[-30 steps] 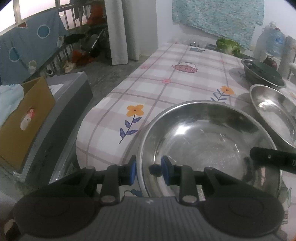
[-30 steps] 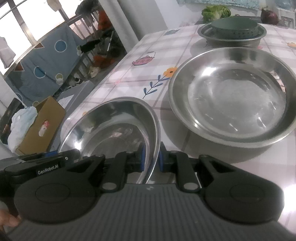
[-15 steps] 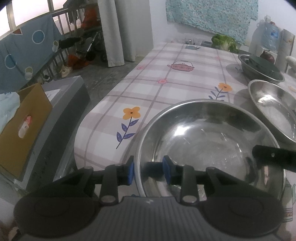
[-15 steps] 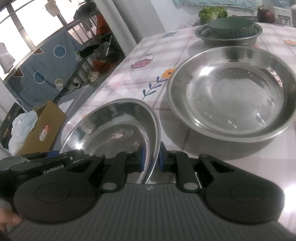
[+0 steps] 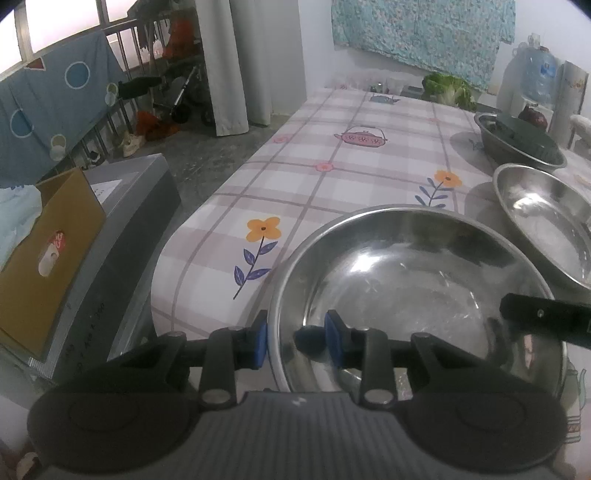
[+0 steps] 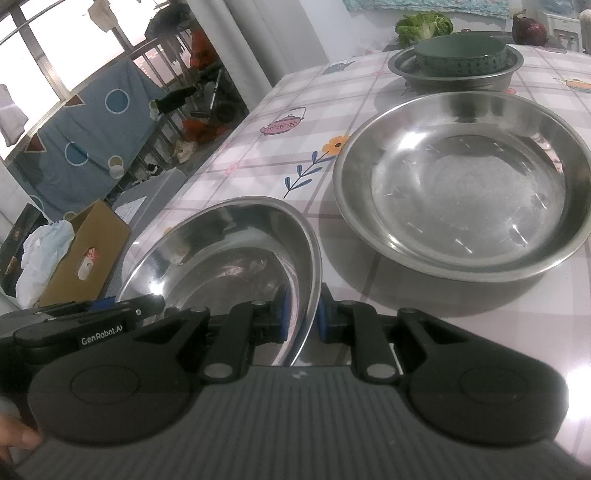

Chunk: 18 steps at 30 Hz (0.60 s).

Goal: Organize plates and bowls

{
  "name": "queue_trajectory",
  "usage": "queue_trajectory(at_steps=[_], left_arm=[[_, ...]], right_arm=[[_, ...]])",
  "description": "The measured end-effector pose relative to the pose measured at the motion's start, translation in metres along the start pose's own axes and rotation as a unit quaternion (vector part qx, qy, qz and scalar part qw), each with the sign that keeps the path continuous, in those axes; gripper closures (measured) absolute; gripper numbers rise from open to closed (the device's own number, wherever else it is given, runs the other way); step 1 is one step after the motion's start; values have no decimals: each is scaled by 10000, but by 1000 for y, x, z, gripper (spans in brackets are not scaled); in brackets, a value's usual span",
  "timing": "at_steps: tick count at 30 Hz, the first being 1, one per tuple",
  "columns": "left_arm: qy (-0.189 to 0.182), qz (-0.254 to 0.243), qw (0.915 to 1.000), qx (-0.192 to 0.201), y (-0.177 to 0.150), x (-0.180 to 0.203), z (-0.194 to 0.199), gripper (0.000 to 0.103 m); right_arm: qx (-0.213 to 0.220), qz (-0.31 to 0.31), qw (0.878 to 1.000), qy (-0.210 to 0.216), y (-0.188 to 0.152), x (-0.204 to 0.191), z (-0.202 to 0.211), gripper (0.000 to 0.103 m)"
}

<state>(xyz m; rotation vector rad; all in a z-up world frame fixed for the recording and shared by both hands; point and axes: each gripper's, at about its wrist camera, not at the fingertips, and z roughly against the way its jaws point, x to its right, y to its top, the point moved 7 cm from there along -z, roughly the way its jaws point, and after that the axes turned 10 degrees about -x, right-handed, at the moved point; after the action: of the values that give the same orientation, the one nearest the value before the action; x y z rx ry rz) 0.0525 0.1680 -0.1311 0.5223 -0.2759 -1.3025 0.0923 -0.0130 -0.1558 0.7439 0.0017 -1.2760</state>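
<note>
A wide steel bowl sits near the front left corner of the checked tablecloth, its right side tipped up in the right wrist view. My left gripper straddles its near left rim, one pad outside and one against the inner wall. On the near right rim my right gripper is shut, the thin edge pinched between its blue pads. A second, larger steel bowl rests just beyond on the right. Farther back a third steel bowl holds a dark green dish.
The table's left edge drops to a grey case with a cardboard box beside it. A cabbage, a red onion and a water bottle stand at the far end. A hand shows at the lower left of the right wrist view.
Both grippers keep their places on the near bowl's rim. The left jaws stand slightly wider than a second ago; the view has tipped up a little.
</note>
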Motion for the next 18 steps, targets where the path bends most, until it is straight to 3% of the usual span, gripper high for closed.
queue_trajectory(at_steps=[18], left_arm=[[9,-5,10000,-1,0,0,0,70]], right_arm=[[-5,-25,10000,25,1,0,0,88]])
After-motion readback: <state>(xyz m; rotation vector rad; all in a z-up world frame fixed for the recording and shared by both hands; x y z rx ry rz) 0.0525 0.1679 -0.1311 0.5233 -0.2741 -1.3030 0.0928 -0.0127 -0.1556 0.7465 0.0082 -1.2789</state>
